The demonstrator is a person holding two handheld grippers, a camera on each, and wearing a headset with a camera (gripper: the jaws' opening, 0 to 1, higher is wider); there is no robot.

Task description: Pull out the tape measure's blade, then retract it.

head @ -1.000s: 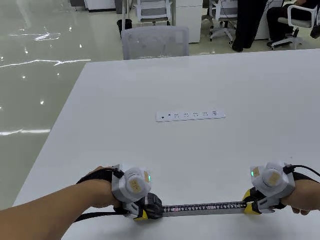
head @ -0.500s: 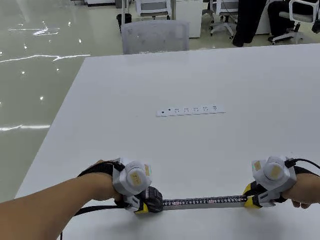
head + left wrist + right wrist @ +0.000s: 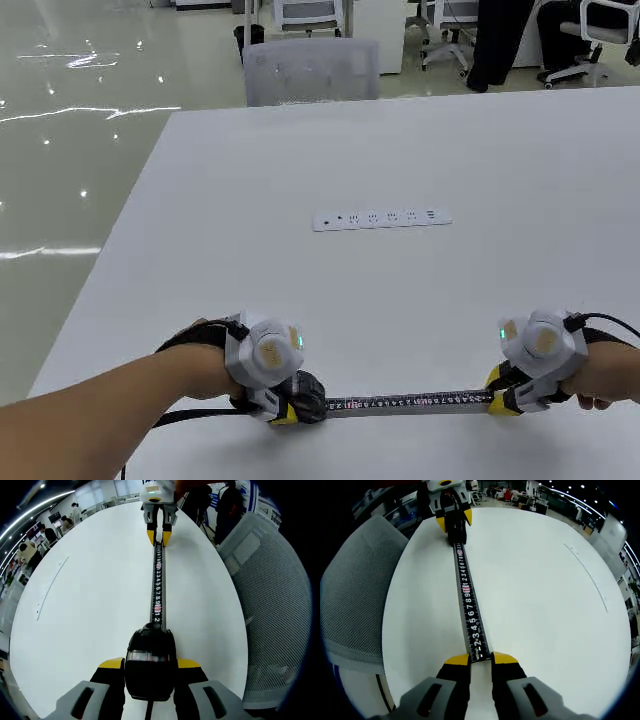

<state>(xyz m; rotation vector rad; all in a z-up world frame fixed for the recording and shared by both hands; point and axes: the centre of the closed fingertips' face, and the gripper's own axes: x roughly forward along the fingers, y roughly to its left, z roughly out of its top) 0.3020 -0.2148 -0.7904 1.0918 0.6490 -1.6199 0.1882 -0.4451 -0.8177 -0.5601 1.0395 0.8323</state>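
Bright, even overhead light washes the white desk (image 3: 400, 300), leaving only faint shadows. Glare streaks the glossy floor (image 3: 80, 100) left of it. Both gripper views bulge at their edges; focus stays sharp.

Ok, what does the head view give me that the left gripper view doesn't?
Head view: the person's forearm behind the left gripper, a grey chair across the white table, and the glossy floor. Left gripper view: a close look at its fingers clamping the black tape case, readable numerals, and a mesh chair at the table edge. Both: the blade stretched flat to the right gripper, shut on its tip, and the power strip.
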